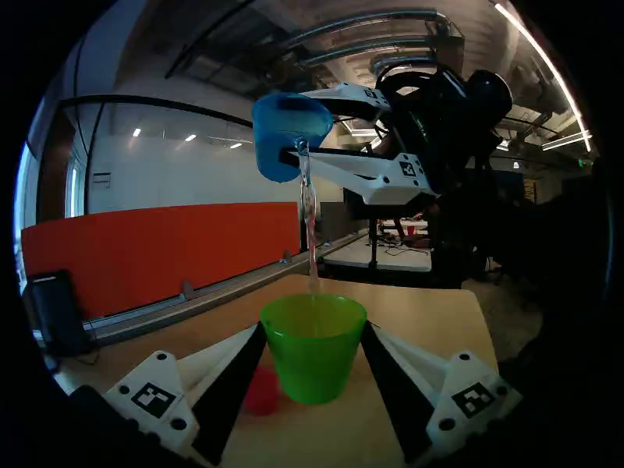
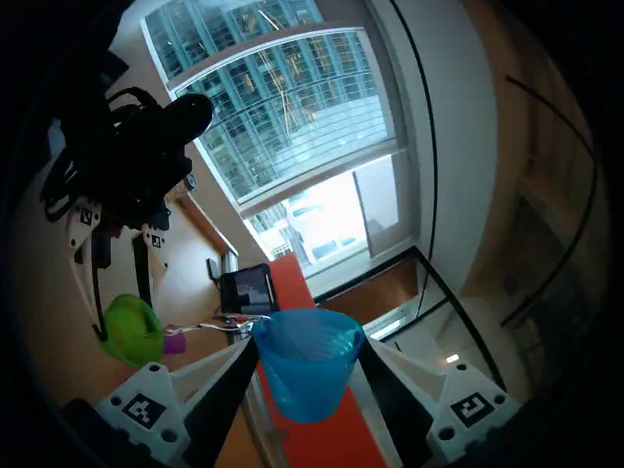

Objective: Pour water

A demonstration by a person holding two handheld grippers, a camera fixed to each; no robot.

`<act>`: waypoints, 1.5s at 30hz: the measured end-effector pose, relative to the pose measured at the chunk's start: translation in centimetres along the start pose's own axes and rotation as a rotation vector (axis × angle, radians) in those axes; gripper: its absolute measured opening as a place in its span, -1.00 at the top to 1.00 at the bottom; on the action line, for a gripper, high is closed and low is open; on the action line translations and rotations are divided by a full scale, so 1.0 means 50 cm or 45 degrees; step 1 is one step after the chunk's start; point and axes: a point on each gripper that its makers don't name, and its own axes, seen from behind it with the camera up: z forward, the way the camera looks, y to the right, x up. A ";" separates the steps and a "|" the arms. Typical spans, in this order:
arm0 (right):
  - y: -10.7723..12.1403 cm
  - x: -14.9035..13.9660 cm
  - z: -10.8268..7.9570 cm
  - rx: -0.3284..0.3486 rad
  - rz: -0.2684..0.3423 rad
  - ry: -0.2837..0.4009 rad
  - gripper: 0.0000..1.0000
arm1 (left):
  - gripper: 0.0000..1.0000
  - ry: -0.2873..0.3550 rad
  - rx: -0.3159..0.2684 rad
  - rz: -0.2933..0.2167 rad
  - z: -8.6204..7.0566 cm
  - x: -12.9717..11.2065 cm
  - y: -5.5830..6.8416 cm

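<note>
In the left gripper view my left gripper [image 1: 313, 366] is shut on a green cup [image 1: 313, 355] that stands upright just above the wooden table [image 1: 421, 312]. Higher up, my right gripper [image 1: 290, 134] holds a blue cup [image 1: 285, 132] tipped on its side, and a thin stream of water [image 1: 310, 234] falls from its rim into the green cup. In the right gripper view my right gripper [image 2: 307, 374] is shut on the blue cup [image 2: 306, 366], with the green cup [image 2: 132, 329] and my left gripper [image 2: 117, 300] below at the left.
A small red object [image 1: 261, 390] lies on the table beside the green cup. A small purple object [image 2: 175, 342] sits near the green cup. An orange partition [image 1: 156, 249] runs behind the table, with a dark device [image 1: 51, 312] at the left edge. Large windows [image 2: 288, 117] rise beyond.
</note>
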 end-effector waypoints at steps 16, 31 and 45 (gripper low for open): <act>0.019 0.007 0.005 -0.026 -0.112 -0.002 -0.82 | -0.74 0.001 -0.009 -0.001 0.004 -0.001 0.001; 0.025 0.009 0.014 -0.032 -0.210 -0.010 -0.82 | -0.73 -0.004 -0.008 0.001 0.005 -0.005 -0.001; 0.040 0.018 0.017 -0.040 -0.289 -0.008 -0.82 | -0.74 -0.005 -0.012 0.002 0.004 -0.004 0.001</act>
